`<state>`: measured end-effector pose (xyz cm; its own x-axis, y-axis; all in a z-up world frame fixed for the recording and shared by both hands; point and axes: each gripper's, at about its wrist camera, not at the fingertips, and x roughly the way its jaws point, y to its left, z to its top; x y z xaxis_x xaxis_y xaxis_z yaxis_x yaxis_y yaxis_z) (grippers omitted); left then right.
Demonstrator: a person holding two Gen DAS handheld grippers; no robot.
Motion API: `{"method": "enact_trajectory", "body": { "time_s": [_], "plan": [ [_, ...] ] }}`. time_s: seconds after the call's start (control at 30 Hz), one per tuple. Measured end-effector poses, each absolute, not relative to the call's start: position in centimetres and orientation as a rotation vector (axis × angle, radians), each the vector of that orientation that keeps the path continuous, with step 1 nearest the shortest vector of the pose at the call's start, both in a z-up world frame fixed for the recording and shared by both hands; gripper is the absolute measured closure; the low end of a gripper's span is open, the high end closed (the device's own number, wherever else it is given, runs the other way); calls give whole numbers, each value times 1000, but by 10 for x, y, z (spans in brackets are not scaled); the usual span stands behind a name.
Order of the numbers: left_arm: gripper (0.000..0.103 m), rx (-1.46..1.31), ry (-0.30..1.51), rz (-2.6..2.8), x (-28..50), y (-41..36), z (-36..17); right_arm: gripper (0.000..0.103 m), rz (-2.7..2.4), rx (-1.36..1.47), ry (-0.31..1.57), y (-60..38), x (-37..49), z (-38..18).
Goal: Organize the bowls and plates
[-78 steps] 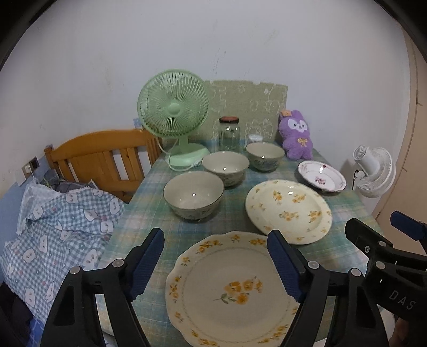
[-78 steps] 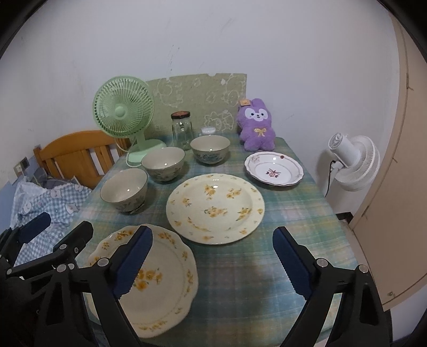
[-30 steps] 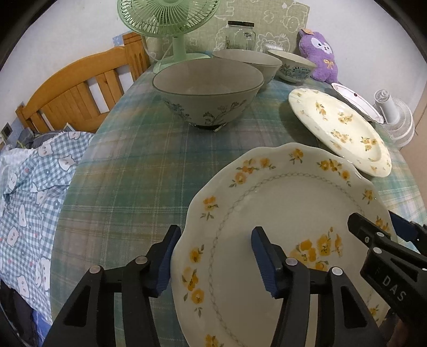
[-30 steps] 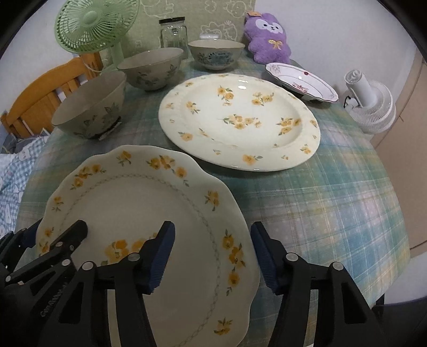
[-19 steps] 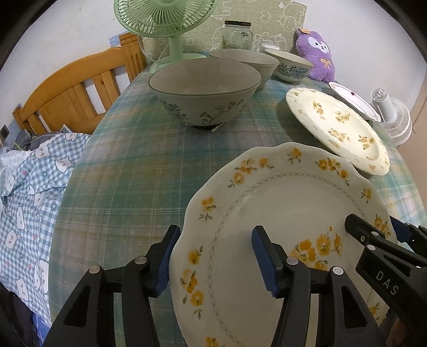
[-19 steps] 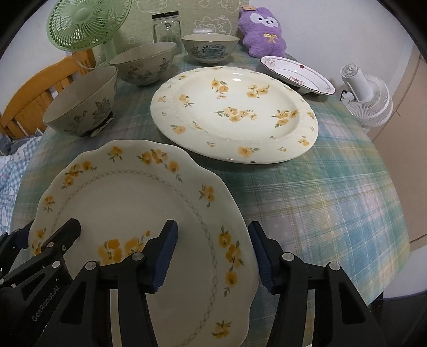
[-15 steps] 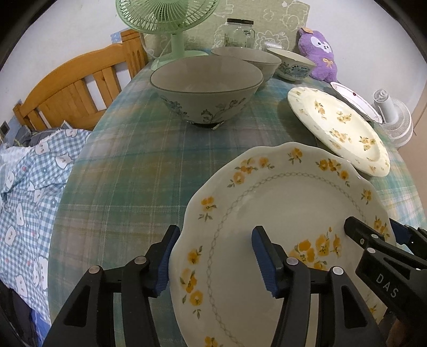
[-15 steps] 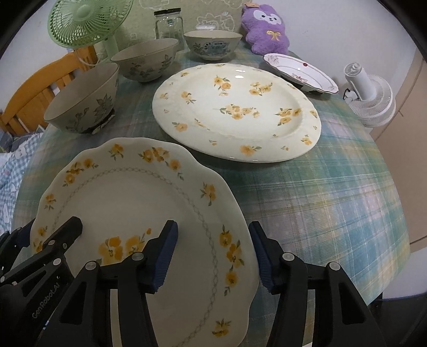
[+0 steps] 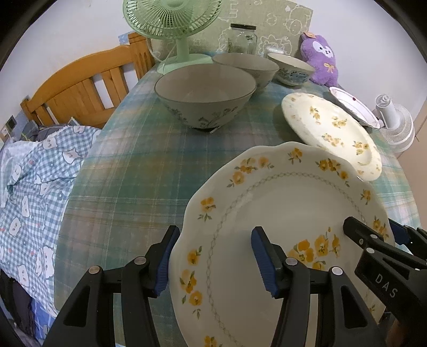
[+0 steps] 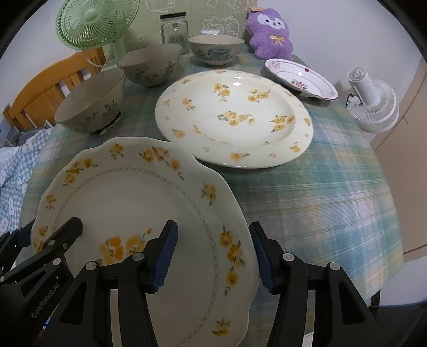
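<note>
On a table [image 10: 333,202] under a green-blue plaid cloth, pushed against a white wall: crockery spread from near edge to far.

Scalloped plate [image 10: 149,213], cream with yellow flowers, lies at the near edge, left of centre. Both grippers straddle its rim. Left gripper [image 9: 213,257]: one blue pad outside the plate's left rim, the other over the plate's face. Right gripper [image 10: 213,253]: one pad over the face, the other outside the right rim. Jaws of both stand part open around the rim; whether the pads press the plate, cannot tell.

Round plate [image 10: 234,117], cream with scattered yellow flowers, just beyond the scalloped one, toward the right.

Three bowls run in a diagonal from near left to far centre: nearest bowl [image 10: 90,106], middle bowl [image 10: 150,65], far bowl [image 10: 216,49] with blue pattern.

Small plate [image 10: 301,77], white with pink trim, far right.

Green fan [image 10: 93,24] far left; glass jar [image 10: 174,29] beside it; purple plush toy [image 10: 269,32] far right. White fan [image 10: 373,101] off the table's right side. Wooden chair [image 9: 82,88] and checked cloth [image 9: 34,186] off the left.
</note>
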<state>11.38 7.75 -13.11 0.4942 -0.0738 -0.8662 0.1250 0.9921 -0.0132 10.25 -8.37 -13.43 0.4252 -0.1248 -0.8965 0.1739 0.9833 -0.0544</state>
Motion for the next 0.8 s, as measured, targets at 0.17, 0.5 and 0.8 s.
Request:
{"method": "enact_trajectory", "body": {
  "time_s": [0.17,0.5,0.8],
  "plan": [
    [47,54,1012,-137,110,67,-115,45,-192,51,1095,-96,97,-118],
    [47,37,981,-147,106,36,-98,45,-196,56,1063,-126,91,-98],
    [47,34,962,-152,101,1,-91,45,-203,57,1043,-162,83,-88]
  ]
}}
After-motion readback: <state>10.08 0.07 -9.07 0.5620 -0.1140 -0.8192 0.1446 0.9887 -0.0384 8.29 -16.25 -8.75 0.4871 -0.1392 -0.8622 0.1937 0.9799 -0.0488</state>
